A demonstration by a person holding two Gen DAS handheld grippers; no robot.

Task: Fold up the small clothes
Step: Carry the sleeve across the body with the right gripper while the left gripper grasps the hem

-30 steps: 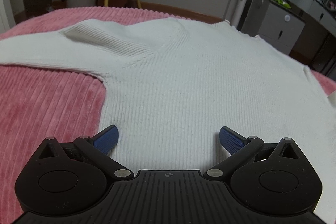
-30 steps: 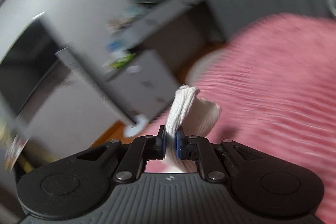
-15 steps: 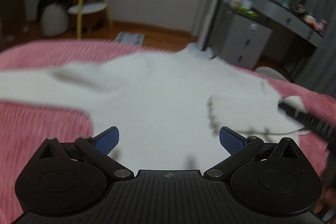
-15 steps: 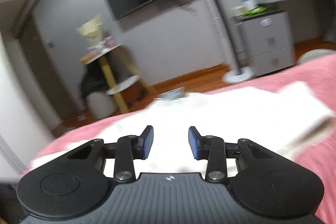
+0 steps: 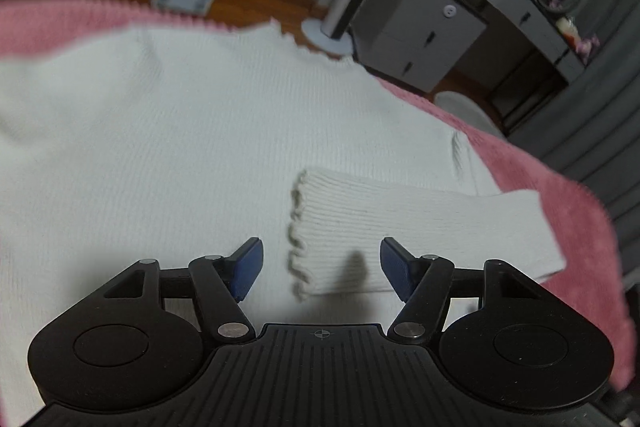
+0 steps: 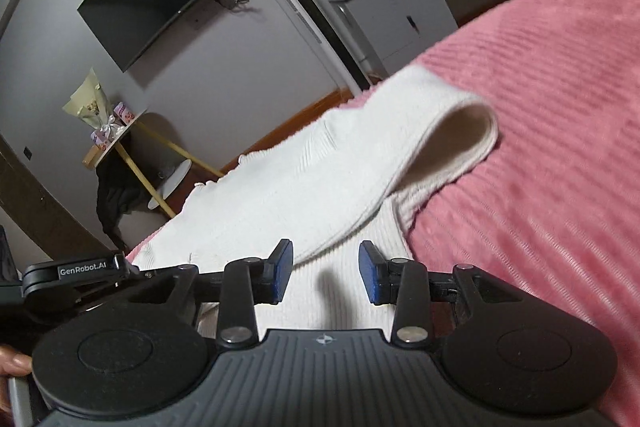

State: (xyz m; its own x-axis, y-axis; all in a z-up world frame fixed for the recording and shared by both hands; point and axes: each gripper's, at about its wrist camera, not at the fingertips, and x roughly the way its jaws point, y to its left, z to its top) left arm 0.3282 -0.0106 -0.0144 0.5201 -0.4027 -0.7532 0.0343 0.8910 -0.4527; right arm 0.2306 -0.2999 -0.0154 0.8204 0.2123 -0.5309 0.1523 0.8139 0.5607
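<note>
The white ribbed sweater [image 5: 168,147] lies spread flat on the pink ribbed blanket [image 5: 576,211] covering the bed.

Completed, as far as the views show: one sleeve [image 5: 400,227] is folded inward across the sweater body. Its scalloped cuff [image 5: 298,239] rests on the body panel. In the right wrist view the same sleeve forms a rounded loop at the fold [image 6: 460,131], so the crease is not pressed flat.

Hand-held gripper status:
- Left hand-held gripper [image 5: 322,269]: jaws closing, part-open. The cuff lies below and between them; the pads do not press on it.
- Right hand-held gripper [image 6: 326,277]: jaws part-open, holding nothing, positioned over the sweater fabric near the sleeve.

Remaining, by judgement: the fabric extends out of frame at the left of the left wrist view, and whether the opposite sleeve is folded cannot be determined. No fold of the body or hem is visible. The task appears to be at an early stage, with the first sleeve fold only just placed.
</note>
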